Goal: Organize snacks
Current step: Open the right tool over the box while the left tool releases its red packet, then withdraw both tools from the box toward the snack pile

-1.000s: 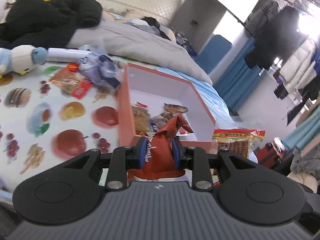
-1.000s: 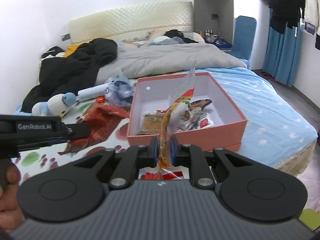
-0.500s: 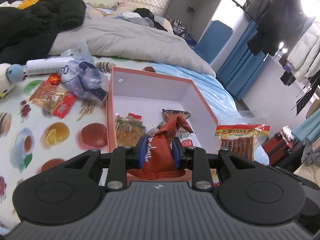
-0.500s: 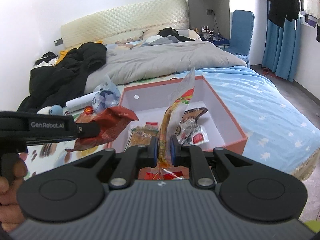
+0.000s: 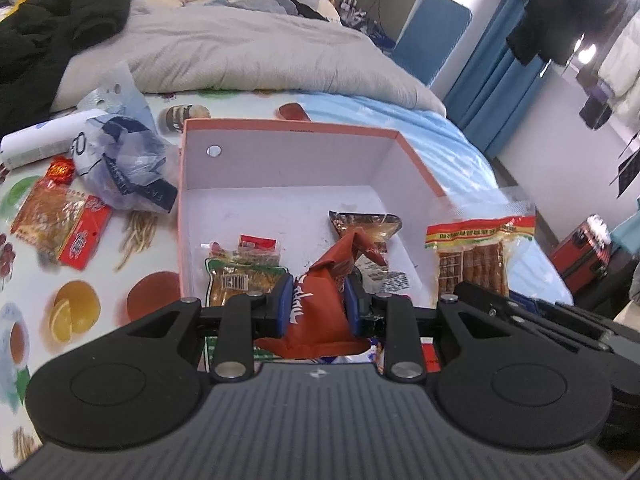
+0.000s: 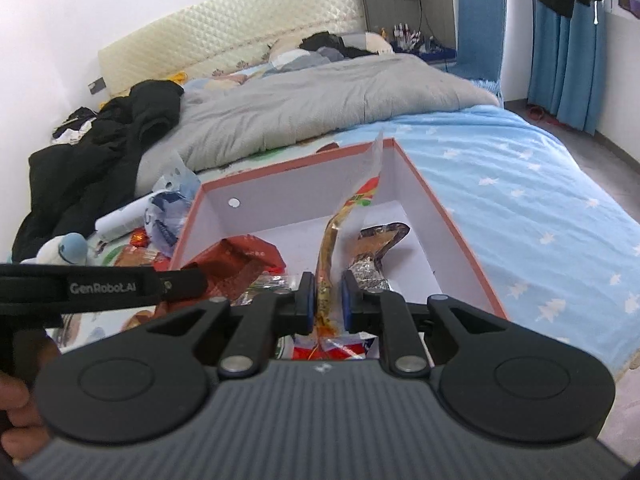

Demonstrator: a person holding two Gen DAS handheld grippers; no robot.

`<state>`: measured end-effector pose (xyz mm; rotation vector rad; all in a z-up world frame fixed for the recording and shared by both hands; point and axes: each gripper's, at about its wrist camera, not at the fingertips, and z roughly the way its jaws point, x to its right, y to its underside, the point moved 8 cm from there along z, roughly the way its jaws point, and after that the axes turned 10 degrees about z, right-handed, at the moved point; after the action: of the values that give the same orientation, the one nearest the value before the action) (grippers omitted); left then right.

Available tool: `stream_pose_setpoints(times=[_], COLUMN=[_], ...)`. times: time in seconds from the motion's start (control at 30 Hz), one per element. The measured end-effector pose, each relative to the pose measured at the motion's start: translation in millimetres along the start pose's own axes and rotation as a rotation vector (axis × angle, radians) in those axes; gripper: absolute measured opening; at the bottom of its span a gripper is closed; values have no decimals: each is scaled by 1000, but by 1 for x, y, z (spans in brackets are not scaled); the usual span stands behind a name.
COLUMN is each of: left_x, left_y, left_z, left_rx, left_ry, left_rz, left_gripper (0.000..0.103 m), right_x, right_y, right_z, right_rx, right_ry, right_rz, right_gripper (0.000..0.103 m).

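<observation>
Over box [image 5: 416, 168] now, both packets

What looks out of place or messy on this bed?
One snack packet lies outside the box, on the fruit-print mat beside a crumpled plastic bag, while other snacks already sit inside. A white tube and a plush toy also lie among them, unrelated to snacks.
</observation>
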<state>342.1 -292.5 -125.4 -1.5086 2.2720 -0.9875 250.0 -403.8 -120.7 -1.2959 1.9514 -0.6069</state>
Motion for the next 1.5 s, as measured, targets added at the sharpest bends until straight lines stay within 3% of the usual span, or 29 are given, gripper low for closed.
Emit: stream_pose_setpoints(times=[0.3, 0.47, 0.53, 0.57, 0.6, 0.93, 1.5], left_x=[-2, -1, 0, 0, 0, 2, -17], left_y=[1, -2, -3, -3, -4, 5, 90], left_z=[35, 30, 23, 18, 12, -71, -211], left_rx=[-59, -42, -35, -27, -20, 81, 181], left_ry=[14, 8, 9, 2, -2, -30, -81], left_rz=[19, 39, 46, 49, 53, 61, 11], left_gripper=[32, 34, 41, 45, 46, 46, 46], right_x=[14, 16, 17, 17, 17, -1, -62], right_y=[3, 2, 1, 1, 0, 5, 53], right_z=[42, 48, 46, 44, 42, -16, -118], right_rx=[-48, -60, -61, -59, -55, 27, 118], right_ry=[14, 20, 29, 29, 31, -15, -117], right_rz=[9, 13, 25, 29, 34, 37, -11], right_gripper=[19, 19, 29, 37, 40, 39, 39])
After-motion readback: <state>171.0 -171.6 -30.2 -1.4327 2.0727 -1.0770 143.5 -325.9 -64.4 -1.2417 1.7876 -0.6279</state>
